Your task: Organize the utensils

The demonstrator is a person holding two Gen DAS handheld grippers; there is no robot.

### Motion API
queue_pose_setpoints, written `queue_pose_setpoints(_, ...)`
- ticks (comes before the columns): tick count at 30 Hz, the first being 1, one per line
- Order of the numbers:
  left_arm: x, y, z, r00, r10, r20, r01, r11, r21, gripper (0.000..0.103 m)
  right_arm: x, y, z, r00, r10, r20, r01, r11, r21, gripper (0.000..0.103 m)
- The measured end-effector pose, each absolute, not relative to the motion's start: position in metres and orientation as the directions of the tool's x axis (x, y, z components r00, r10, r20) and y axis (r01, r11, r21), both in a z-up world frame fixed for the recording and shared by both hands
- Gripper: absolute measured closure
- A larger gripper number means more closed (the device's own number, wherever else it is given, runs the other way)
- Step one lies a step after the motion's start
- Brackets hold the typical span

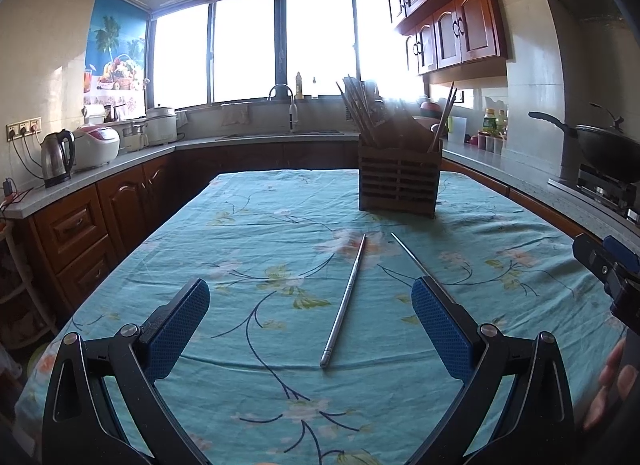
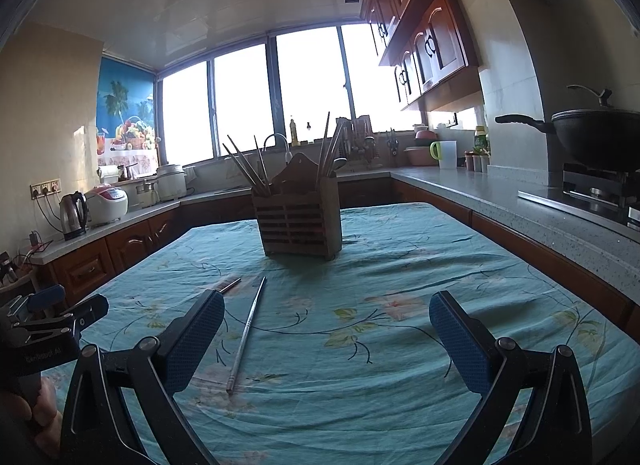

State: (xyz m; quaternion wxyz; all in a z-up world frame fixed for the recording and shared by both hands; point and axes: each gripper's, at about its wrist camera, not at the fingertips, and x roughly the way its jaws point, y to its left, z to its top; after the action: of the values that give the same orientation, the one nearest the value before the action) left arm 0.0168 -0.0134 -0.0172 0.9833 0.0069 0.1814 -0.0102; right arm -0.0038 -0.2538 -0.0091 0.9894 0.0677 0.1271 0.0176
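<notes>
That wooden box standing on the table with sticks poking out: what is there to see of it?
The wooden utensil holder stands upright on the teal flowered tablecloth, toward its far end. Its front is slatted, with an arched back panel rising above the rim. Chopsticks lean out of its left side, and more utensils stand at the right. Neither hand-held gripper touches it.

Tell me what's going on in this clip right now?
A person holds two grippers above a table with a teal floral tablecloth. Both the left gripper and right gripper are open and empty. Two loose metal chopsticks lie on the cloth, short of the slatted wooden utensil holder, which already contains chopsticks. Nothing is grasped yet.
</notes>
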Motion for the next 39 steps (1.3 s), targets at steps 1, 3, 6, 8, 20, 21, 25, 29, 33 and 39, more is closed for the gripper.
queue_pose_setpoints(1, 0.0169, -0.0136, -0.0174, 0.934, -0.018, -0.357, 0.024, 1.0, 0.011, 0.0, -0.0042, -0.2532, -0.0087, 0.967, 0.052, -0.249, -0.017, 0.99, 0.14, 0.0)
queue_pose_setpoints(3, 0.017, -0.0137, -0.0175, 0.933, -0.023, -0.358, 0.029, 1.0, 0.01, 0.0, -0.0039, -0.2535, -0.0078, 0.967, 0.052, -0.249, -0.017, 0.99, 0.143, 0.0)
queue_pose_setpoints(6, 0.0171, -0.0145, -0.0182, 0.933, -0.026, -0.36, 0.032, 0.999, 0.01, 0.0, -0.0045, -0.2523, -0.0074, 0.967, 0.052, -0.251, -0.016, 0.99, 0.142, 0.0)
queue_pose_setpoints(8, 0.0177, -0.0144, -0.0185, 0.931, -0.026, -0.363, 0.031, 0.999, 0.009, 0.0, -0.0046, -0.2525, -0.0072, 0.967, 0.052, -0.25, -0.017, 0.99, 0.143, 0.0)
queue_pose_setpoints(20, 0.0192, -0.0137, -0.0196, 0.929, -0.034, -0.369, 0.04, 0.999, 0.008, 0.0, -0.0048, -0.2521, -0.0079, 0.966, 0.052, -0.254, -0.015, 0.989, 0.146, 0.0)
queue_pose_setpoints(21, 0.0193, -0.0138, -0.0198, 0.929, -0.035, -0.37, 0.041, 0.999, 0.008, 0.0, -0.0047, -0.2518, -0.0083, 0.966, 0.051, -0.254, -0.014, 0.989, 0.147, 0.0)
queue_pose_setpoints(25, 0.019, -0.0133, -0.0201, 0.927, -0.038, -0.372, 0.044, 0.999, 0.007, 0.0, -0.0045, -0.2511, -0.0077, 0.965, 0.052, -0.255, -0.012, 0.988, 0.153, 0.0)
queue_pose_setpoints(29, 0.0202, -0.0143, -0.0199, 0.926, -0.042, -0.375, 0.048, 0.999, 0.005, 0.0, -0.0035, -0.251, -0.007, 0.966, 0.052, -0.254, -0.012, 0.988, 0.155, 0.0)
queue_pose_setpoints(33, 0.0217, -0.0153, -0.0188, 0.924, -0.047, -0.378, 0.052, 0.999, 0.003, 0.0, -0.0022, -0.2516, -0.0063, 0.965, 0.053, -0.257, -0.012, 0.988, 0.156, 0.0)
queue_pose_setpoints(39, 0.0227, -0.0175, -0.0178, 0.922, -0.063, -0.383, 0.068, 0.998, 0.001, 0.0, -0.001, -0.252, -0.0046, 0.964, 0.054, -0.262, -0.01, 0.986, 0.167, 0.0)
